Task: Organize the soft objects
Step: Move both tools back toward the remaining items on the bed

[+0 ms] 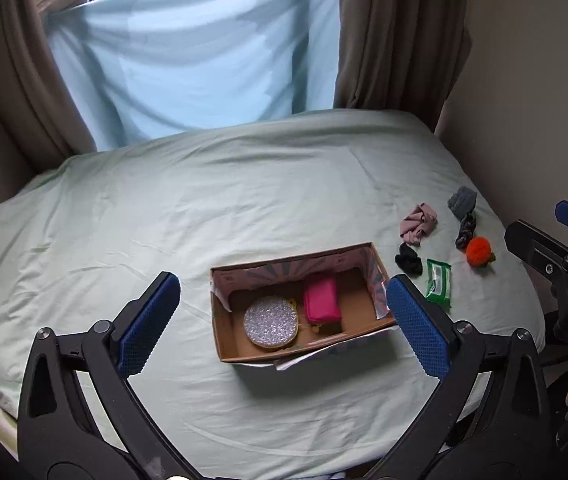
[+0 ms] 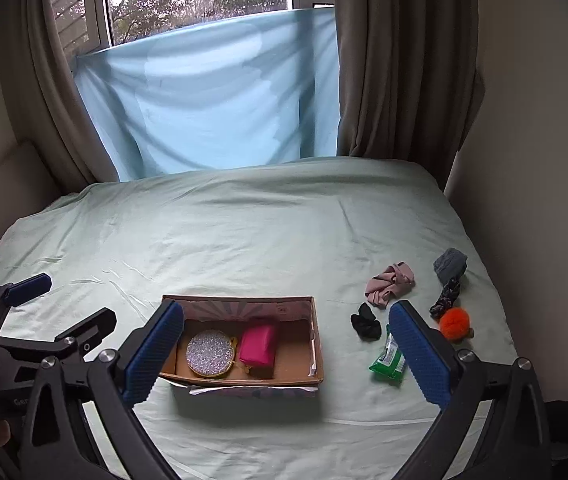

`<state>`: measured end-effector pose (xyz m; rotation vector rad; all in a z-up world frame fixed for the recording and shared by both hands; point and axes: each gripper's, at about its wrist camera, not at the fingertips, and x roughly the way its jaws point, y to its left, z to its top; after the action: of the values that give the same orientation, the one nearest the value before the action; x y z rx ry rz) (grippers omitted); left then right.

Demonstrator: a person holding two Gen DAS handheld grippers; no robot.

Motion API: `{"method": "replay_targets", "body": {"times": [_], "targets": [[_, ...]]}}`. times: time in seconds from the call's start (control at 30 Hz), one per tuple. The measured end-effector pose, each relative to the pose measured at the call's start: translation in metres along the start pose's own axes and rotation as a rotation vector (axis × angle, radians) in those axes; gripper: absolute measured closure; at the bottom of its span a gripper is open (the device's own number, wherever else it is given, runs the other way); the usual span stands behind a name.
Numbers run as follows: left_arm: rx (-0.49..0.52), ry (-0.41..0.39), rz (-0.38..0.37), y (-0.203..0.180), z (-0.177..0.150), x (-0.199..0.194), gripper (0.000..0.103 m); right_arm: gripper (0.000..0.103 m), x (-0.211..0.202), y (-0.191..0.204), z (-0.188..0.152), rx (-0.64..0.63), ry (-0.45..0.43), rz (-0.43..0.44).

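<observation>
Both grippers, left and right, jaws spread, empty | cardboard box mid-bed | scrunchies, pompom near bed's right edge | risk: nudged off.

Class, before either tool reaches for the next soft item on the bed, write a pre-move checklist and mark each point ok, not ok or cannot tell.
1. Left tool open and empty: ok.
2. Right tool open and empty: ok.
3. Open cardboard box has free floor beside the round silver glitter pouch and pink rectangular pouch: ok.
4. Loose items lie apart for single picks: ok for the black scrunchie, pink crumpled cloth and green wipes packet; not ok for the orange fluffy pompom, touching the dark patterned scrunchie.
5. Box steady on the soft pale green bedsheet: cannot tell.
</observation>
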<state>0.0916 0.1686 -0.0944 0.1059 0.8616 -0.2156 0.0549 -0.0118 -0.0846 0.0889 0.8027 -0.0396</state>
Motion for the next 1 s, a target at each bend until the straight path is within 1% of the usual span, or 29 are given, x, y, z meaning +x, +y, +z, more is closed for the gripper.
{"method": "replay_targets", "body": {"times": [0.13,0.23,0.37,0.47,0.63,0.73,0.83,1.0], "targets": [[-0.051,-0.037,0.007,-0.028,0.001,-0.011,0.0,0.001,-0.014,-0.033,-0.003,0.02,-0.046,-0.003],[-0.053,-0.056,0.015,-0.059,0.0,-0.012,0.0,0.001,-0.02,-0.066,-0.007,0.044,-0.07,-0.01],[-0.059,-0.06,0.011,-0.105,0.001,-0.003,0.0,0.001,-0.024,-0.119,-0.012,0.052,-0.09,-0.042],[-0.056,-0.059,-0.003,-0.145,0.002,0.009,0.0,0.001,-0.018,-0.161,-0.014,0.062,-0.084,-0.059],[-0.054,-0.034,-0.031,-0.211,-0.005,0.046,0.0,0.001,0.002,-0.229,-0.016,0.037,-0.076,-0.088],[-0.049,-0.015,-0.037,-0.249,-0.014,0.074,0.0,0.001,0.023,-0.265,-0.021,0.031,-0.057,-0.069],[-0.027,0.001,-0.037,-0.28,-0.025,0.106,0.0,0.001,0.046,-0.291,-0.029,0.017,-0.039,-0.068],[0.026,0.041,-0.036,-0.32,-0.052,0.177,0.0,0.001,0.107,-0.323,-0.055,0.008,0.012,-0.058]]}}
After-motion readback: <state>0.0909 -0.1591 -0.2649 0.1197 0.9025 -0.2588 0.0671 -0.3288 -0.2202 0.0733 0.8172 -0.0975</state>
